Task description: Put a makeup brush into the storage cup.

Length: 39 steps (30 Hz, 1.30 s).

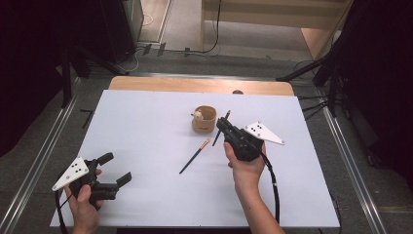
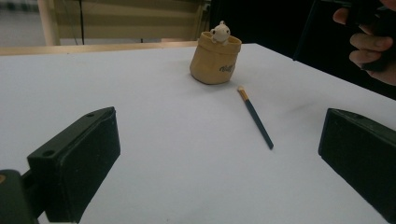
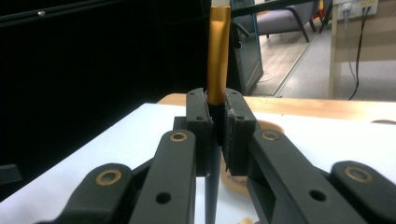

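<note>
1. High view: a white table point(image 1: 146, 195) carries the scene, a person's two hands coming in from the bottom edge.
2. Left gripper point(image 1: 115, 168) hangs over the table's near left part, jaws spread wide and holding nothing.
3. Right gripper point(image 1: 223, 124) is clamped tight on a dark chopstick point(image 3: 218, 56), gold end up, just right of the cup.
4. A tan cup point(image 1: 204, 120) with a small bear figure stands mid-table.
5. A second chopstick point(image 1: 194, 156) lies flat in front of the cup.

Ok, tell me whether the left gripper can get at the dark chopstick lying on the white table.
Probably yes: the left gripper is open, and bare white table lies between it and the dark chopstick; nothing blocks the way.
</note>
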### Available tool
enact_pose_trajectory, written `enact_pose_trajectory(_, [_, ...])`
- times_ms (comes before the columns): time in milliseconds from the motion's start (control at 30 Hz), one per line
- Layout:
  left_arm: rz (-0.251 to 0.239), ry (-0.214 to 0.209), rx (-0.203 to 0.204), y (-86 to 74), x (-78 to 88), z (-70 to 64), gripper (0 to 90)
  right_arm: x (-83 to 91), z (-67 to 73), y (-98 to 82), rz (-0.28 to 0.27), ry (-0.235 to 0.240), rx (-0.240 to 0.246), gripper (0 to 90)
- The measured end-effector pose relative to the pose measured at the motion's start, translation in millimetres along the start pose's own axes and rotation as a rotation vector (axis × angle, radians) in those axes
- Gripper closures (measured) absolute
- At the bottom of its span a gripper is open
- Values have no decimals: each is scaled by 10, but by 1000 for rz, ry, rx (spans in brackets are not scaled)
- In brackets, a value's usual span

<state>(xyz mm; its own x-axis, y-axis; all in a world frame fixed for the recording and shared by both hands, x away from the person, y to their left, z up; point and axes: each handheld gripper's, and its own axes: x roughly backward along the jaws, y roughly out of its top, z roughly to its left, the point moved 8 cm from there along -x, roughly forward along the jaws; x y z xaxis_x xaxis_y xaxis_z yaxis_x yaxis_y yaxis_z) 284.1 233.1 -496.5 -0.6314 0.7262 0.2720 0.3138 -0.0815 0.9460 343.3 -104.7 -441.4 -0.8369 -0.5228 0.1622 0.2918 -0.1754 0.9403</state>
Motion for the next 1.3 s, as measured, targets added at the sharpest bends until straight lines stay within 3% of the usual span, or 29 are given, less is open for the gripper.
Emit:
enact_pose_trajectory(233, [-8,-8,0,12,5,2,0,-114,-83,108,-47,-16,41,845])
enact_pose_trajectory(500, [-5,-13,3,7,2,2,0,-242,-152,195,-49,-29,64,845])
enact_pose_trajectory(667, [0,-16,5,2,-7,-4,0,-312,-222,263,-61,-40,53,845])
enact_pose_trajectory(1000, [-1,-22,5,3,-13,-12,0,-498,-278,383,-76,-43,97,845])
enact_pose_trajectory(1167, [-2,-25,7,5,-13,-15,0,-577,-291,382,-82,-42,99,845])
enact_pose_trajectory(1300, [0,-26,6,3,-15,-13,0,-697,-305,318,-84,-46,140,844])
